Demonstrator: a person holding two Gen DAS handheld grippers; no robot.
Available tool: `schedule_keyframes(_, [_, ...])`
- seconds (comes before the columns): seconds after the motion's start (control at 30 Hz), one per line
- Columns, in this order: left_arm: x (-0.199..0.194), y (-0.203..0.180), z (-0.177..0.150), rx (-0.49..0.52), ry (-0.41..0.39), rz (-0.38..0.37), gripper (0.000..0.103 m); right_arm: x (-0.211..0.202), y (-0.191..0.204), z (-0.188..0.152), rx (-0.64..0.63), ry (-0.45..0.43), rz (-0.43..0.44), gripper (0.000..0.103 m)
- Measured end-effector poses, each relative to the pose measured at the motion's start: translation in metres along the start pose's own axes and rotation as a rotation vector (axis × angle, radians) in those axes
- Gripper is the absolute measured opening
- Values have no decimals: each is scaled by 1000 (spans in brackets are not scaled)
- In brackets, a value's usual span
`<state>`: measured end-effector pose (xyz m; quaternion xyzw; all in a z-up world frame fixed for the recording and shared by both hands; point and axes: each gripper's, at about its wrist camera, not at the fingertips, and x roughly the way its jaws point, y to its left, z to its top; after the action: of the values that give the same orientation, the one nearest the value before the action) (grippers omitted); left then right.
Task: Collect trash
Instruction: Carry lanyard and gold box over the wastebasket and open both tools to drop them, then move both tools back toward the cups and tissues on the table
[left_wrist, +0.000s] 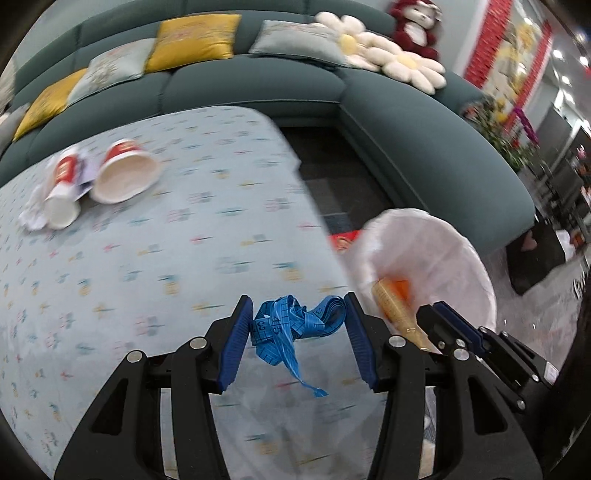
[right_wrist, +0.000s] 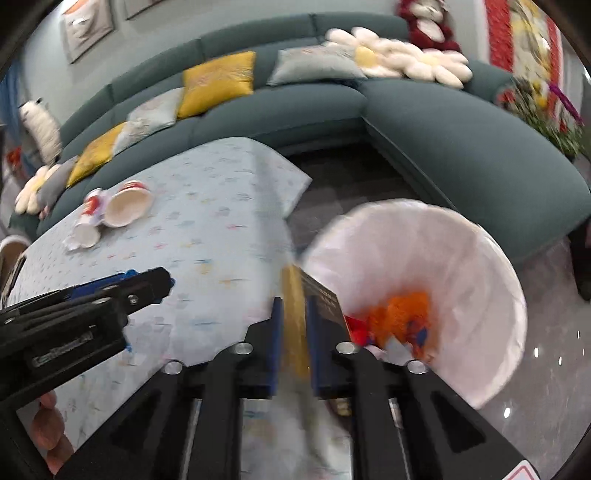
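The left gripper (left_wrist: 299, 332) pinches a crumpled blue measuring tape (left_wrist: 291, 325) between its blue pads, above the patterned tabletop (left_wrist: 184, 240). The right gripper (right_wrist: 293, 325) is clamped on a flat gold-and-black box (right_wrist: 295, 314), held just at the near rim of the white-lined trash bin (right_wrist: 461, 258), which contains orange scraps. Two tipped red-and-white paper cups (left_wrist: 122, 173) lie at the far end of the tabletop beside crumpled paper.
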<state>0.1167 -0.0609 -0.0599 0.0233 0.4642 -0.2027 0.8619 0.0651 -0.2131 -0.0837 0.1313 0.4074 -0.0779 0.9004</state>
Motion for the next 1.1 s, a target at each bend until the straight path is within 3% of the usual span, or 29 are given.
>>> schedule_keyframes(0.23, [23, -53, 6, 83, 29, -37, 48, 3, -56, -7, 88, 7, -56, 11])
schedule_keyframes(0.53, [37, -94, 10, 143, 44, -73, 48, -4, -88, -10, 129, -19, -96, 12])
schedule_keyframes(0.73, [45, -111, 13, 159, 54, -97, 51, -15, -98, -8, 128, -47, -127, 23])
schedule_keyframes(0.83, [48, -118, 13, 166, 55, -91, 63, -20, -104, -7, 141, -63, -134, 36])
schedule_keyframes(0.9, [48, -118, 13, 161, 49, -88, 70, -21, -106, -6, 149, -68, -137, 38])
schedule_keyframes(1.1, [46, -112, 13, 149, 46, -86, 73, -22, -108, -6, 156, -78, -137, 46])
